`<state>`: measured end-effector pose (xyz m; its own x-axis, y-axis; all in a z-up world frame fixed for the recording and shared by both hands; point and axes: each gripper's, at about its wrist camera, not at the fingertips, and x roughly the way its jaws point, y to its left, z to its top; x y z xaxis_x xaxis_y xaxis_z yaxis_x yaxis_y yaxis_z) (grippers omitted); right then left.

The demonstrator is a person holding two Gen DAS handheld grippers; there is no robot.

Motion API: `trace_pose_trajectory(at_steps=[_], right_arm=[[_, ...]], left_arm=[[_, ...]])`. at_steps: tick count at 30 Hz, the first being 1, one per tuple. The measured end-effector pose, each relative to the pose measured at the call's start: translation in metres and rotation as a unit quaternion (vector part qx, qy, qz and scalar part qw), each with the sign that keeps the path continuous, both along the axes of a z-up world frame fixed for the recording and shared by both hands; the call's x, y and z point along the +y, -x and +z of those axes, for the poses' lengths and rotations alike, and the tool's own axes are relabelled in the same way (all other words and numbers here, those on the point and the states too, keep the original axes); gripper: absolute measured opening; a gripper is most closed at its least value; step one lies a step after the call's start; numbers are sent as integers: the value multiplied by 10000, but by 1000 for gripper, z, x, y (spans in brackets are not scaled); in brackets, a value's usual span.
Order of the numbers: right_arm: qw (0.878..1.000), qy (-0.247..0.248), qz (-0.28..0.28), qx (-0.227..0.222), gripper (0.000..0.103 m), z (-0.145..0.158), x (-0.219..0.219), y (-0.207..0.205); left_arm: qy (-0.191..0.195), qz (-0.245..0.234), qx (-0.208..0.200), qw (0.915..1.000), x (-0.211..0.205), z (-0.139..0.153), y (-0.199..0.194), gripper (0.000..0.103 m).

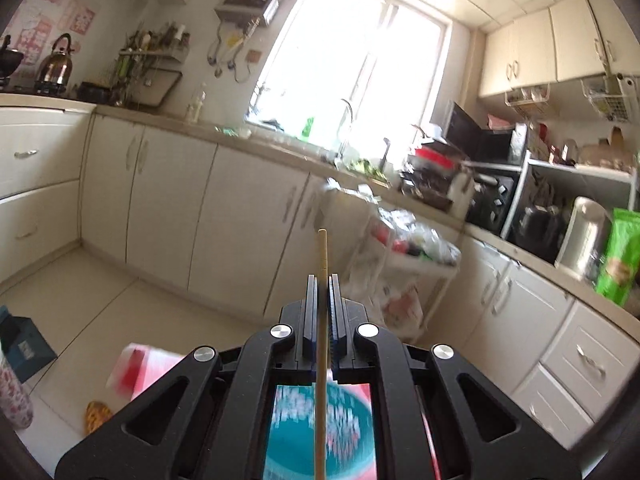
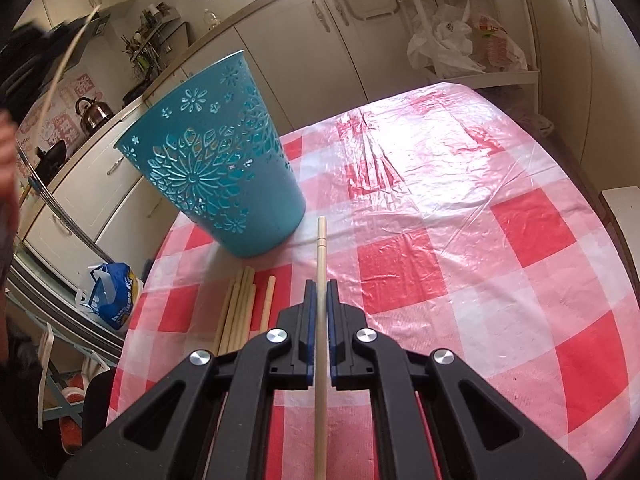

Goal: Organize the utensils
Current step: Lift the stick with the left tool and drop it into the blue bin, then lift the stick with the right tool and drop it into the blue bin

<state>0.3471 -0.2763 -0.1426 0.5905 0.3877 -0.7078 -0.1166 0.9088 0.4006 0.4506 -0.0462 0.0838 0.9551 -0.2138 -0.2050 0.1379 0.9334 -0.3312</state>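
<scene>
Right tool (image 2: 319, 286): pinches your chopstick (image 2: 321, 248), long axis straight ahead.
Bin (image 2: 216, 160): ahead-left of that tip, near, tilted away, rim high.
Left tool (image 1: 322, 282): clamps a second chopstick (image 1: 322, 252); likely above the bin, blurred below.
Loose chopsticks (image 2: 240, 304): pale wood, lying on the checked surface (image 2: 480, 200) just below the bin.

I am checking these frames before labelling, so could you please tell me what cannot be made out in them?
- Left wrist view: the teal basket below the left hand-held gripper is motion-blurred and mostly hidden by the gripper body.
- Right wrist view: the basket's inside cannot be seen; its wall hides it.
- Right wrist view: the loose chopsticks are partly covered by the right hand-held gripper, so no exact count.
- Both views: each held chopstick runs off the bottom edge.
</scene>
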Motion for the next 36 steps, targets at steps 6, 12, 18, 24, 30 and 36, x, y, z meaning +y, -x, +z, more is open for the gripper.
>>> trace_pose_trajectory(at_steps=[6,12,18,24,30,36], right_arm=[[10000,37,-44,8,6,-1,-1,-1],[10000,34,-55,25,6,-2,-1,-2],[9999,89,-90,-18,6,0,0,0],[9995,-13,-205,-242,6,8,-7,3],[9980,-88,-312,-548,6,19,-12,13],[9941,-21,-360,-1024,6,40,-4,30]], left_arm=[[-144,372,243,9989,-17,-30,-53,5],[-568,403,707,9951,-28,-68,-56,5],[-929,369,1027,9897,-25,-91,-39,6],[-1215,495,1168,9845,-15,-98,6,50],[-1312,576,1361,9803,9,-124,64,64],[-1360,532,1819,9724,27,-168,96,70]])
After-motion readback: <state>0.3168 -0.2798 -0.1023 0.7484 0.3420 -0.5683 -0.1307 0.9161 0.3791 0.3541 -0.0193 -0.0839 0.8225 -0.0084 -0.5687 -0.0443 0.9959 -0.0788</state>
